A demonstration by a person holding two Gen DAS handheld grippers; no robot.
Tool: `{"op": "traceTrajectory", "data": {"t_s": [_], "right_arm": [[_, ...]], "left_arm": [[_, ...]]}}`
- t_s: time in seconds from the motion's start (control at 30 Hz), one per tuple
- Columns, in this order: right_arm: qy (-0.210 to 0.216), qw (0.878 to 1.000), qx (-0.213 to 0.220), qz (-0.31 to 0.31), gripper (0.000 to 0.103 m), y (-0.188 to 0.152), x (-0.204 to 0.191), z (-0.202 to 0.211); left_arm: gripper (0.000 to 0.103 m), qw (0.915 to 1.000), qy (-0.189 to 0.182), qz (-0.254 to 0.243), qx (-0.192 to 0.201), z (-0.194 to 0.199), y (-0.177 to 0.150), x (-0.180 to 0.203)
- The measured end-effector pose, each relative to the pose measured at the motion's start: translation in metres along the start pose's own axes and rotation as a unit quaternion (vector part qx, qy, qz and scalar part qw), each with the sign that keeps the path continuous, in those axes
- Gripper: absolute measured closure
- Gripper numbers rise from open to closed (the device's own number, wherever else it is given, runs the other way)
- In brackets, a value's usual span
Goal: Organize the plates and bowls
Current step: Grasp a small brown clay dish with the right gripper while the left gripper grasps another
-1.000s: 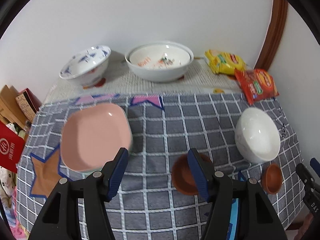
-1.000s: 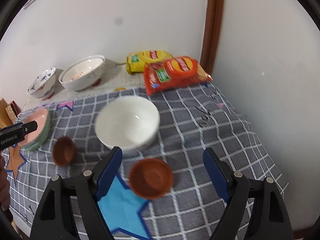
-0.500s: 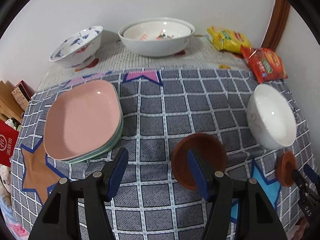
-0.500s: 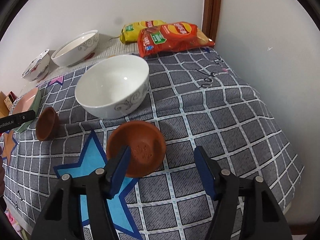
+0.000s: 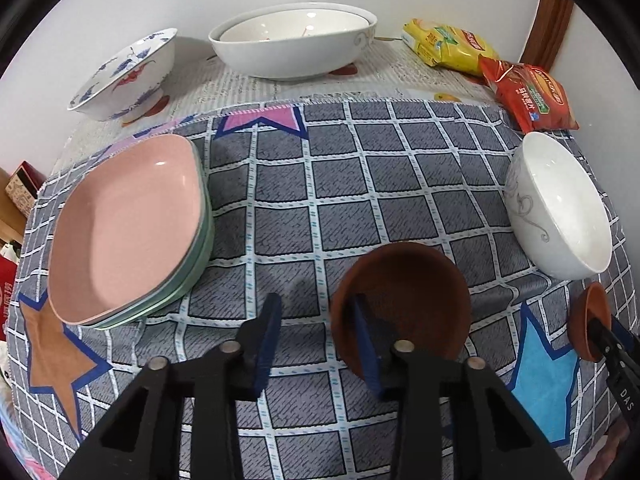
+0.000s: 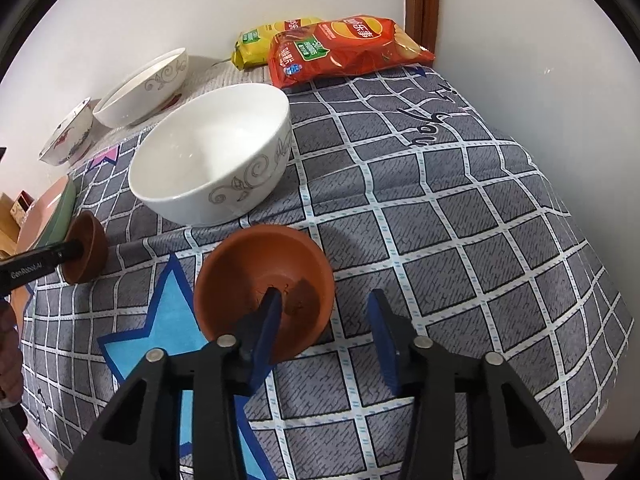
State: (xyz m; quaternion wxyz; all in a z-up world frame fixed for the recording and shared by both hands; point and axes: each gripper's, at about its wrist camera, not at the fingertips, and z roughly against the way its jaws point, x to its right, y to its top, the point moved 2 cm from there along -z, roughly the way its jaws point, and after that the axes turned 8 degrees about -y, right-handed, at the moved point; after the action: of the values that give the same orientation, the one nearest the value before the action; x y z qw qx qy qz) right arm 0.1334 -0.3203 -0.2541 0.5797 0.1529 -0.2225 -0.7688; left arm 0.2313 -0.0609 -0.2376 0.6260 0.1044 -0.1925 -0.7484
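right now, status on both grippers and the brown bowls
Left gripper jaws closing astride rim of left brown bowl. Right gripper the same on right brown bowl. Neither gripped yet. White bowl close behind.

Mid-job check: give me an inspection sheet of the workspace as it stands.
Surface: checked cloth over the table, newspaper along the wall side.
Job's things: two brown bowls; white bowl; stacked plates, pink on top; big white bowl; blue-patterned bowl.
Clutter: yellow and red snack bags.
Grippers: left gripper and right gripper have just been closing, each with one finger inside a brown bowl; rims not yet pinched.
Cables: nothing seen.
Surroundings: white walls, wooden trim, boxes at left.
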Motion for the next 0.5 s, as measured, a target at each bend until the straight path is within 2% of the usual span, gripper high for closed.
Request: {"op": "traceTrajectory", "data": {"t_s": [0.33, 0.5], "right_arm": [[0.015, 1.000, -0.007, -0.002, 0.085, 0.004, -0.003, -0.009], [0.015, 1.000, -0.001, -0.005, 0.092, 0.005, -0.003, -0.008]], "left_arm": [[0.088, 0.9997, -0.017, -0.017, -0.004, -0.005, 0.000, 0.010], [0.093, 0.9995, -0.022, -0.021, 0.004, -0.002, 0.002, 0.011]]}}
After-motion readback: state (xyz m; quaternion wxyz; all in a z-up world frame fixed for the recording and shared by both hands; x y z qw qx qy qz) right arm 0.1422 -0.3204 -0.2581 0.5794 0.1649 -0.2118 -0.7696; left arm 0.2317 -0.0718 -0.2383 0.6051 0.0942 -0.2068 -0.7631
